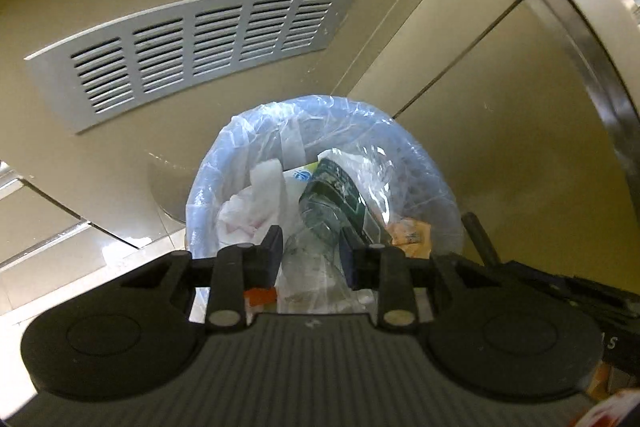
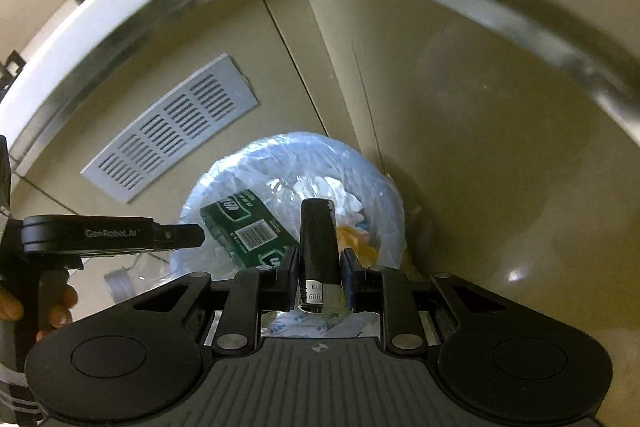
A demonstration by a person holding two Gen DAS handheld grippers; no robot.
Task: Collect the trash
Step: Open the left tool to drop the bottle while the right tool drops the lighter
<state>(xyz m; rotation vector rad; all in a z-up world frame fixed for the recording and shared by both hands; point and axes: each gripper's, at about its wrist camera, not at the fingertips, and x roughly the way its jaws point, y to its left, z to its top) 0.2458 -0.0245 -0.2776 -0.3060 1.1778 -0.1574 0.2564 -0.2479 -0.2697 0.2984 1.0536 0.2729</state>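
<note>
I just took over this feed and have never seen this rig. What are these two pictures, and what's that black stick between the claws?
Each picture comes from a camera riding on a hand-held two-finger gripper, looking along its fingers. Both look down into a trash bin lined with a clear bag, on the floor beside a vented cabinet panel. Inside lie tissues and a green carton. The left gripper is open and empty above the bin. The right gripper holds a black lighter, also above the bin. The left gripper also appears at the left of the right view.
</note>
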